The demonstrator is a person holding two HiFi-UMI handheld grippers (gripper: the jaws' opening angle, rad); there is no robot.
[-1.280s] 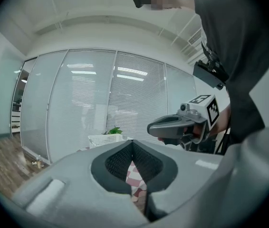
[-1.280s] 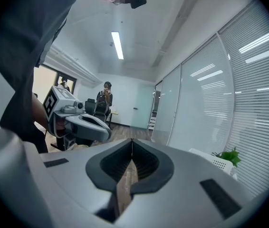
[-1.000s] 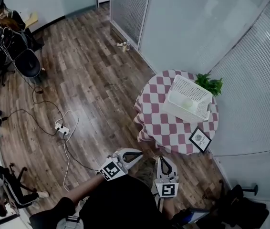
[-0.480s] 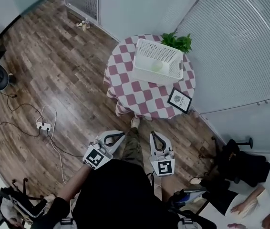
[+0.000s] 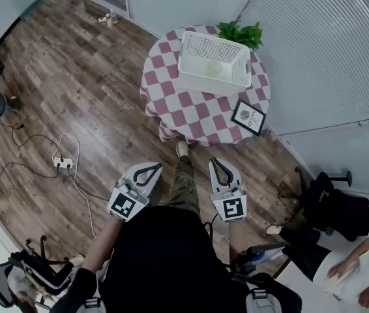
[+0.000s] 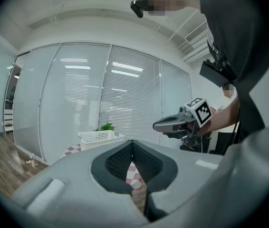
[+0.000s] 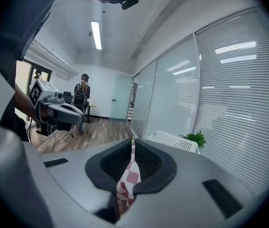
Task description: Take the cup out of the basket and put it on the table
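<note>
Approach step: both tools empty, the cup not yet reached.

The person stands well apart from the round checked table (image 5: 171, 90), which lies at 12 o'clock. On it sits the white basket (image 5: 201, 82), and the pale green cup (image 5: 214, 70) lies inside, near the middle and toward the basket's 6 o'clock wall. A plant (image 5: 240, 34) stands at the basket's 1 o'clock and a framed card (image 5: 248, 116) at its 5 o'clock. The left gripper (image 5: 147, 170) and right gripper (image 5: 218, 167) point toward the table, each with its fingers pressed together on nothing. By my reading, the next move calls for stepping up to the table, spreading one gripper's fingers, and reaching down over the basket's rim onto the cup.
</note>
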